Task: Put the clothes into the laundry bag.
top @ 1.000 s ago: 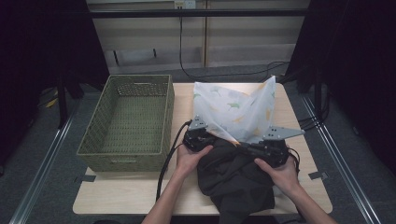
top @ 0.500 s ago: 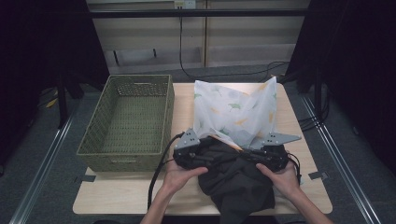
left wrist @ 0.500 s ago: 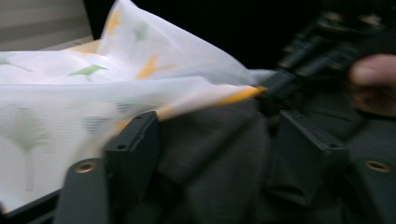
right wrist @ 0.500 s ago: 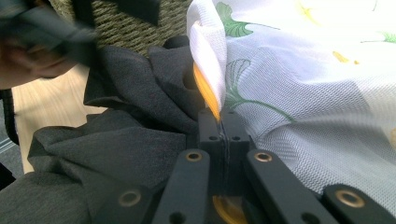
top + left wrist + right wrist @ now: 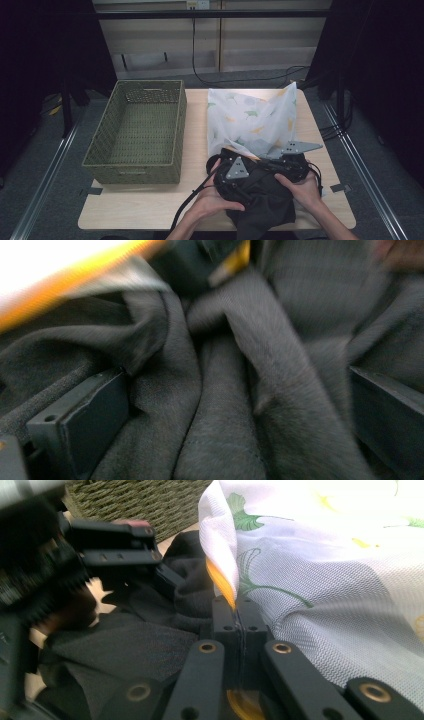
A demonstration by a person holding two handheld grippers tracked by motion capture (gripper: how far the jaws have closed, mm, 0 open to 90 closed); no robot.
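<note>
The left gripper has slid right across one dark garment at the table's near edge, its jaws just opened wide over the cloth. The right gripper pinches one leaf-printed white mesh bag beside one woven basket.

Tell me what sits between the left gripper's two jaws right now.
In the left gripper view, folds of the dark garment lie between the wide-apart jaws of the left gripper, which have just been opening; the pads do not press it.
</note>
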